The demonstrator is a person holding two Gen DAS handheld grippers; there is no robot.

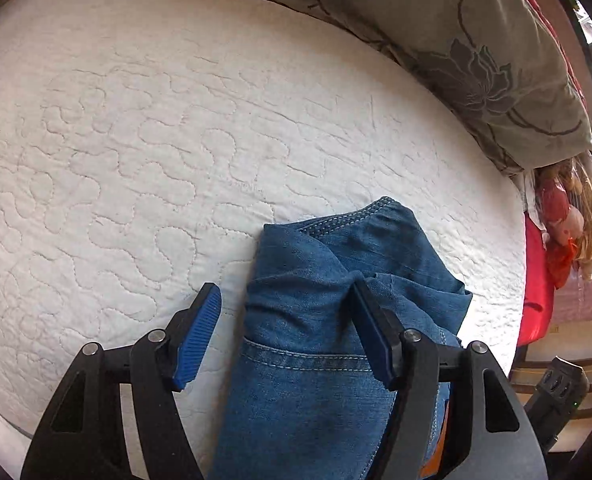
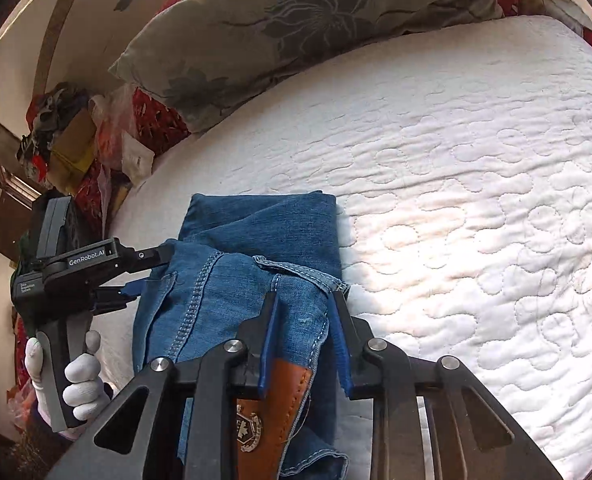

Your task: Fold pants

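Blue denim, the pants point(image 1: 320, 320) lie bunched and partly folded on the white quilted bed point(image 1: 136, 140), near its edge rather than out on the open middle of the cover. In the left wrist view the left gripper point(image 1: 286, 300) stands spread: its left blue pad hangs over bare quilt, clear of the cloth, while the right finger lies against a raised fold of the denim, so nothing is pinched between the two. A stitched seam and the curved line of a pocket run across the fabric just under that gripper. In the right wrist view the right gripper point(image 2: 302, 300) has its jaws drawn close together on a gathered bundle of denim at the waistband, with both blue pads pressed against the cloth; a brown leather patch point(image 2: 272, 412) with an embossed crest shows just below the pinched part. The same view shows the left gripper off to the side at the pants' far edge, its handle held by a hand in a white glove point(image 2: 76, 376). A grey pillow point(image 2: 296, 28) with a dark flower print lies along the far side of the bed, touching the quilt. A doll point(image 1: 568, 224) in red hangs beyond the bed's corner, well apart from the pants.
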